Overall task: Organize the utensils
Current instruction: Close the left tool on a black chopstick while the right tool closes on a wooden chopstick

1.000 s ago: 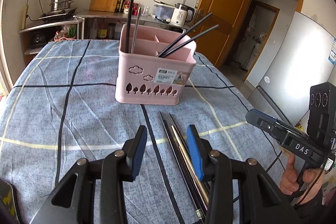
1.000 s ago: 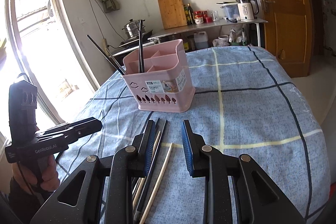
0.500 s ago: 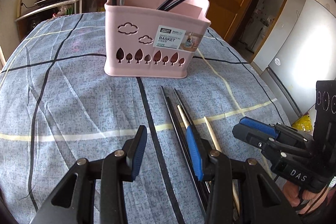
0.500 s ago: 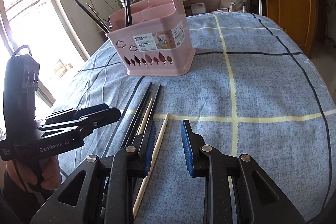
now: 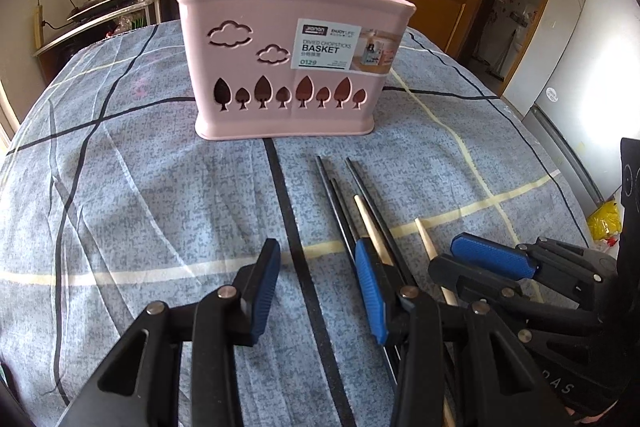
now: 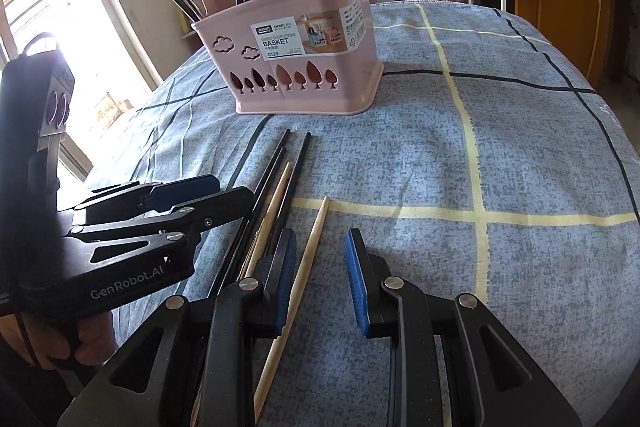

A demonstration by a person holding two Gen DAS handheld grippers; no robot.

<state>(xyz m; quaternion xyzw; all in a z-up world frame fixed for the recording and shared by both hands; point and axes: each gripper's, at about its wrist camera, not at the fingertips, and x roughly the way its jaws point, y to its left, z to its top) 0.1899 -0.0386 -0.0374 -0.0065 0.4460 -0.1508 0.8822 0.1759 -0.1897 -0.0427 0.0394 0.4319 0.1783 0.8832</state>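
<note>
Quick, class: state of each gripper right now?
Left gripper: open, holding nothing, over bare cloth.
Right gripper: open, holding nothing; the pale chopstick lies between its jaws.

Both tools are matte black plastic, with ribbed blue pads on the inner side of each finger and round silver rivets at the joints. The left gripper (image 6: 176, 203) carries white "GenRobot.AI" lettering; the right gripper (image 5: 472, 263) shows the letters "DAS".
</note>
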